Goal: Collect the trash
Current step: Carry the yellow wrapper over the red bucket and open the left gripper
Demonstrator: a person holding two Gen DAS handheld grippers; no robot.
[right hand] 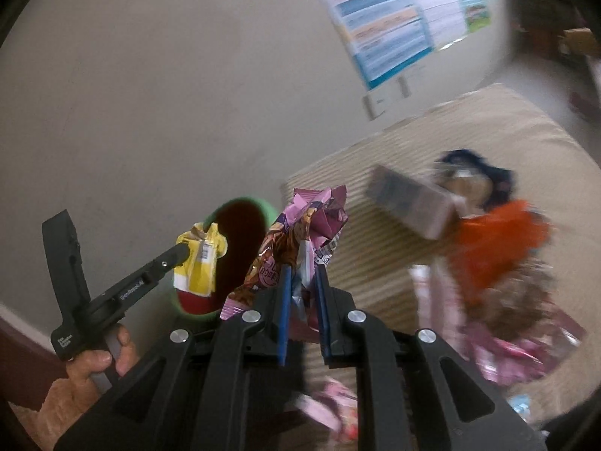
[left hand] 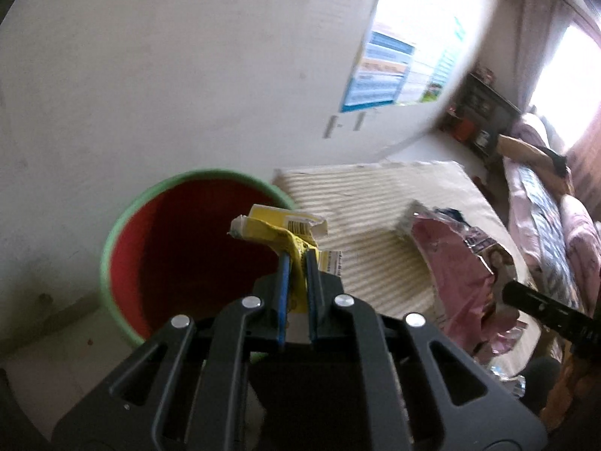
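I note the left gripper (left hand: 298, 257) clenched on a yellow wrapper (left hand: 278, 230) over the red bin (left hand: 188, 248). My right gripper (right hand: 302, 272) grips a pink wrapper (right hand: 296, 233) between its fingers, right of the bin.

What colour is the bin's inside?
Red inside the bin, with a green rim; clearest in the left wrist view.

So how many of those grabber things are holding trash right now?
2. The left gripper pinches a yellow wrapper above the bin; the right gripper pinches a pink wrapper beside it.
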